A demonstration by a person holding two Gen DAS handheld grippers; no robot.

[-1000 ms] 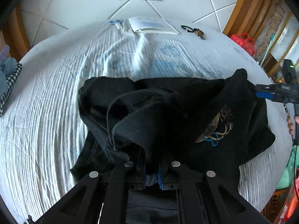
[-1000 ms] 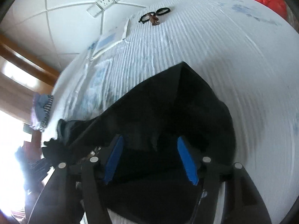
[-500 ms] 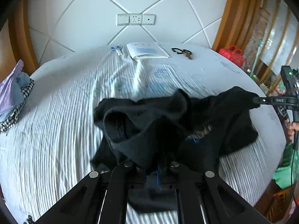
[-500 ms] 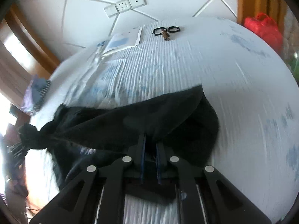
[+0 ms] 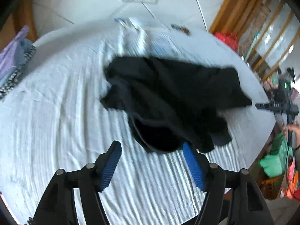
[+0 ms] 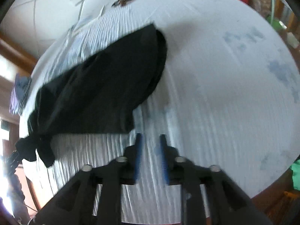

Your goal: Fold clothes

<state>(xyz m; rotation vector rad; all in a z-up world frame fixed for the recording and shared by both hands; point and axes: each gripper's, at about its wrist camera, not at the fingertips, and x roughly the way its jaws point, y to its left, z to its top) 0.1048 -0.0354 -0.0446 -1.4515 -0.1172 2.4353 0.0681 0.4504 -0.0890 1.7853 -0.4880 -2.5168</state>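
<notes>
One black garment (image 5: 174,97) lies crumpled, blurred, on the white sheet (image 5: 56,123).

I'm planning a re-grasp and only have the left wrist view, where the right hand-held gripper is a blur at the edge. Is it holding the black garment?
Observer: No. In the right wrist view, the right hand-held gripper has nothing between its fingers. Only the striped bedsheet shows through the narrow gap.
Operator: Where is the garment relative to it?
Observer: The black garment lies ahead and to the left of those fingers and does not touch them.
Operator: And to the right of the garment?
Observer: There is sheet with a few blue-grey patches. No other clothing shows there.
</notes>
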